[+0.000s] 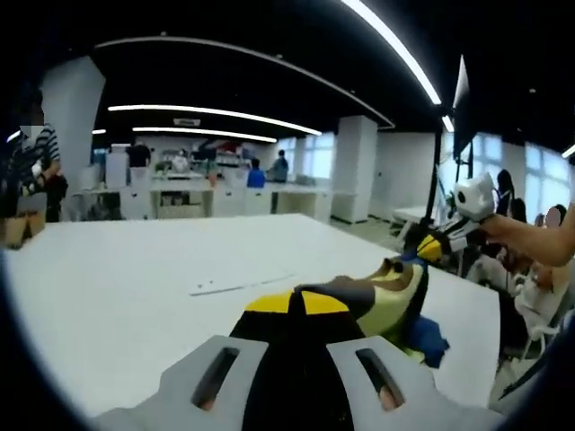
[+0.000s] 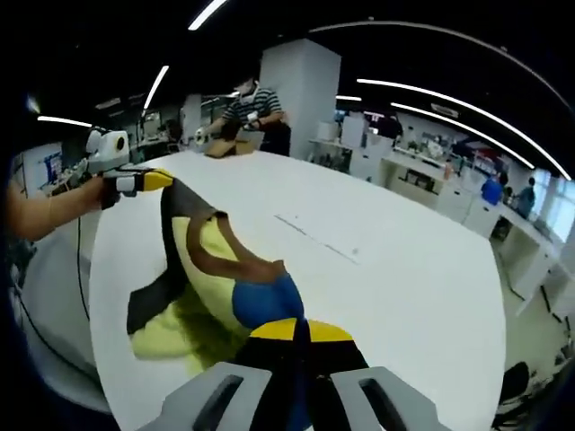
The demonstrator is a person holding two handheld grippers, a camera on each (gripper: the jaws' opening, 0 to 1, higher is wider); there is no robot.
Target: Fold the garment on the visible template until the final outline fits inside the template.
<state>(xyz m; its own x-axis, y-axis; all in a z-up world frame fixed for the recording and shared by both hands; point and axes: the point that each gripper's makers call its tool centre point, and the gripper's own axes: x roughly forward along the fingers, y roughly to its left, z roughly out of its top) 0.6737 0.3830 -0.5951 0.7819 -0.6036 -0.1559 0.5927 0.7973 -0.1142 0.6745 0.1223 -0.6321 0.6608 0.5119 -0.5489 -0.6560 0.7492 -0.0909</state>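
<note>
Left gripper view: left claw (image 1: 300,316) clamped on multicolour yellow, black and blue fabric garment (image 1: 382,301), right claw (image 1: 431,249) gripping opposite end. Garment hangs stretched between claws above white worktop (image 1: 117,287). Faint template outline (image 2: 314,238) lies beyond, well apart. Folding seemingly not begun; placing and folds remain.

No words, numbers, labels or brand marks can be read in either view. The faint marks on the white table (image 2: 377,224) are too small to make out, and the far shelves and walls are blurred.
</note>
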